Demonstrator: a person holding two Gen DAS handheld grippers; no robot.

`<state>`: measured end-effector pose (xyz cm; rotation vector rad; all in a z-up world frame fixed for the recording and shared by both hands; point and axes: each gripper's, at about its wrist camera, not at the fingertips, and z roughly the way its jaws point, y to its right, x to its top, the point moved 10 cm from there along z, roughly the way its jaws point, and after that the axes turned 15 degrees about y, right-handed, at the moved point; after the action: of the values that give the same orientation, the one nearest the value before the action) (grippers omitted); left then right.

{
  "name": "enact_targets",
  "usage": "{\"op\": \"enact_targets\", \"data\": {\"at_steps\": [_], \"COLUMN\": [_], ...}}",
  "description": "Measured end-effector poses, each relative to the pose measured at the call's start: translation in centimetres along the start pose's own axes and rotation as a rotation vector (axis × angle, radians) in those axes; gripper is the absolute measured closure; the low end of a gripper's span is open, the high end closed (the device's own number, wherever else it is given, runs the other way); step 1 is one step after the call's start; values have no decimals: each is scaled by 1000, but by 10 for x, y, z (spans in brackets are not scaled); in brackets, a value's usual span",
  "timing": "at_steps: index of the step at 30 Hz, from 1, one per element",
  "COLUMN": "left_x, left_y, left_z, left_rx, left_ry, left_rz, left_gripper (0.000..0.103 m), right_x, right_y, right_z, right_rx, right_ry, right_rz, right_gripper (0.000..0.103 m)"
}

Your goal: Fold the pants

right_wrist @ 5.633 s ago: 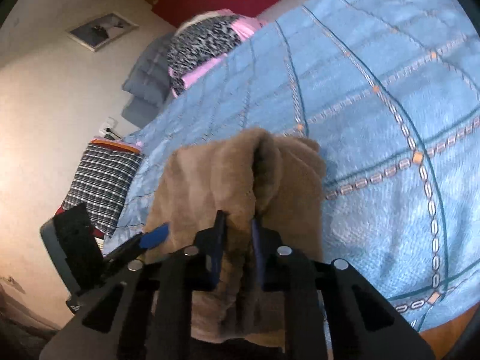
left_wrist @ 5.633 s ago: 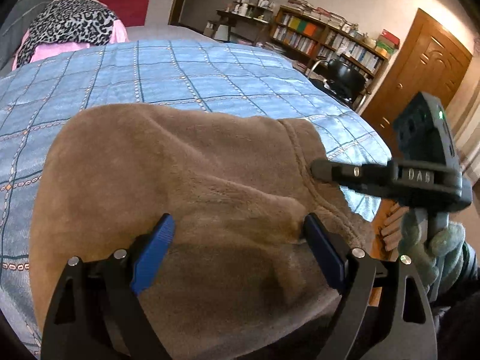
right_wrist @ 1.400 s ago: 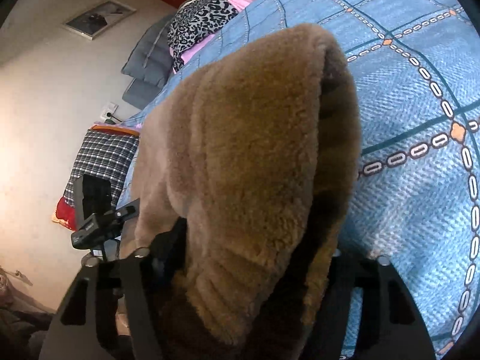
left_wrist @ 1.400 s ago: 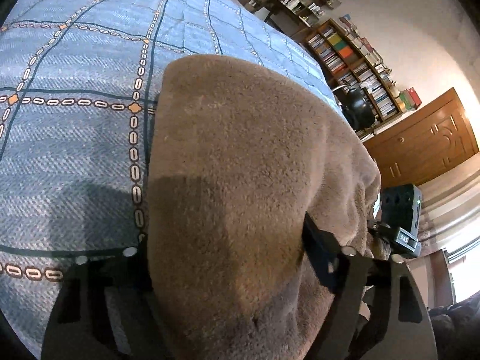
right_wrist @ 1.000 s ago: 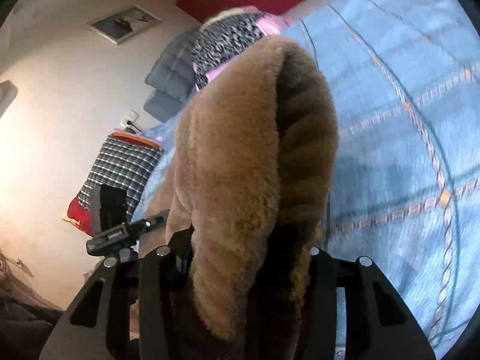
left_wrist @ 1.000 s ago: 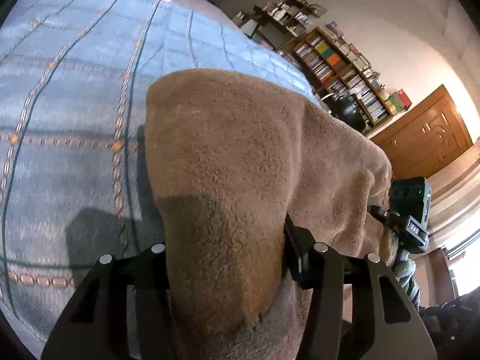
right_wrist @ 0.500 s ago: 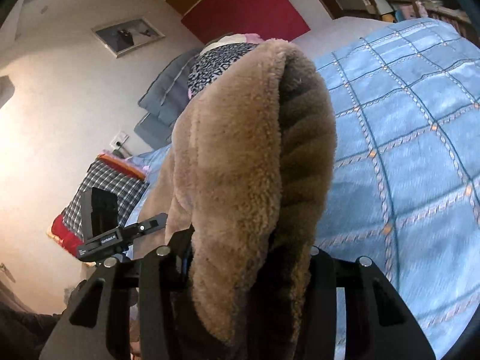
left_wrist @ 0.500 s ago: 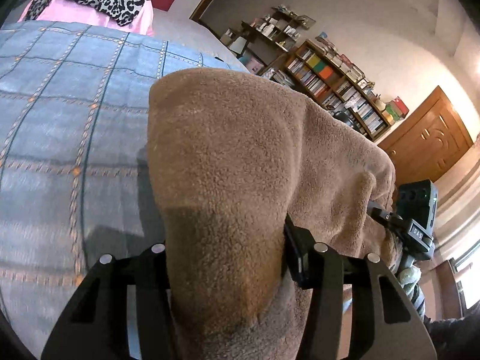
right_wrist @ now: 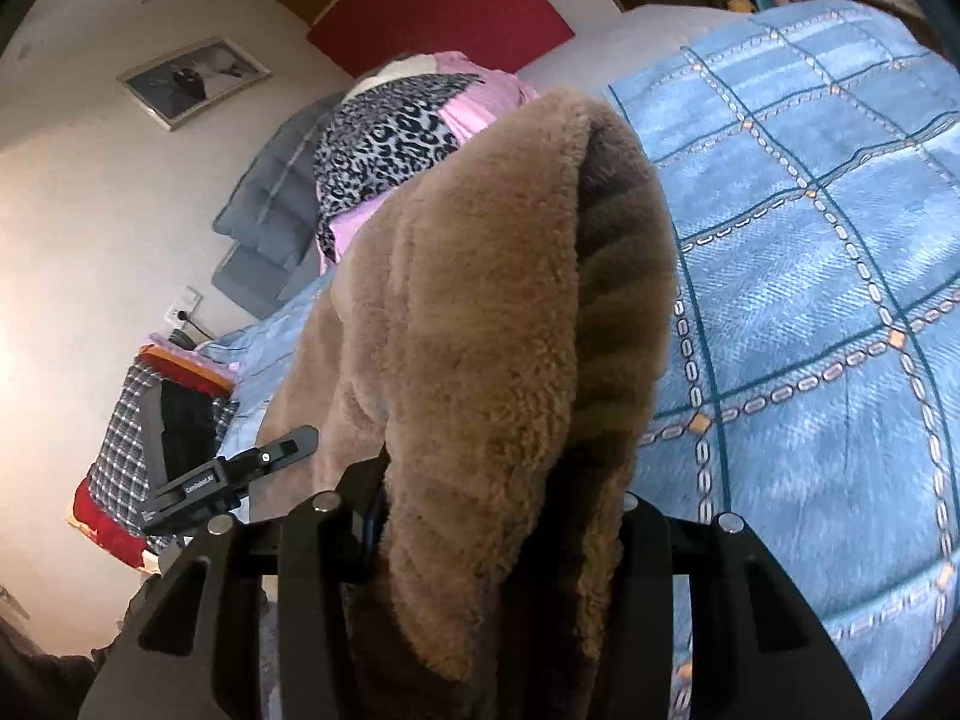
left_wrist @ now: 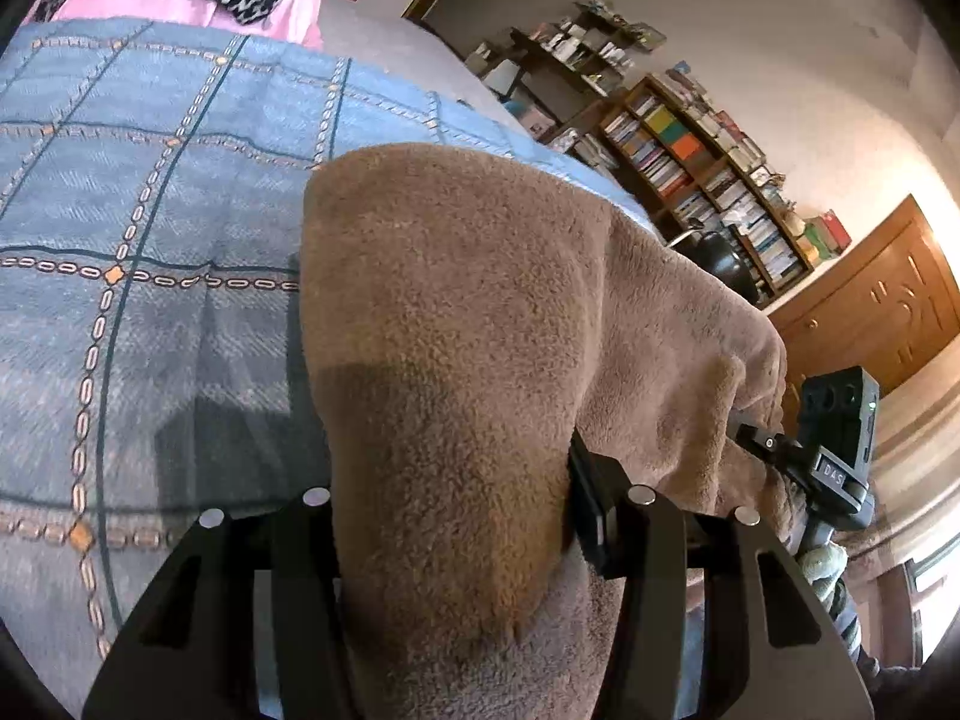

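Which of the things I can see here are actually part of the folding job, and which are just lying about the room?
Part of the job:
- brown fleece pants
- left gripper, clamped on the pants
- right gripper, clamped on the pants
- blue checked bedspread beneath them

Just lying about:
- leopard-print cloth
- bookshelf
- framed picture
- wooden door

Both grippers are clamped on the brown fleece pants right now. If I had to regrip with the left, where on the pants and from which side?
Take the thick folded edge where the left gripper holds the pants now, coming from the near side of the bed. The fleece bunches there into a wad the pads can pinch, while the right gripper carries the other end.
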<state>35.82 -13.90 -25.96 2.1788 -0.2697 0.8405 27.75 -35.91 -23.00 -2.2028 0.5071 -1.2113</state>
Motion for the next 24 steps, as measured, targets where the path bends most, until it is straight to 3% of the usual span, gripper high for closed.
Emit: {"op": "enact_targets", "data": {"at_steps": [4,8,12,16,21,24], "left_x": [-3,-7,-6,3,12,8], "left_y": [-18,-26,-27,-26,-6,6], "left_z": [16,23,25,16,-17,-33], "left_rx": [15,23,64,171,249,268], "left_ry": [-14,-19,-19,3,78,102], "left_rz": [-18,3,51,135,257,313], "left_gripper": [49,39,29,20,18,16], "right_x": [-6,-15,-22,-14,14,30], "right_y": [18,35,46,47,35,13], "right_z": [21,31,31,14,-27,-44], "right_rx": [-29,-49,-71,-153,-342,-390], "right_ry": [-30,-44,-41,16,152,230], "right_rz": [13,40,61,26,-158,-270], "right_gripper": [58,57,48,33,33,33]}}
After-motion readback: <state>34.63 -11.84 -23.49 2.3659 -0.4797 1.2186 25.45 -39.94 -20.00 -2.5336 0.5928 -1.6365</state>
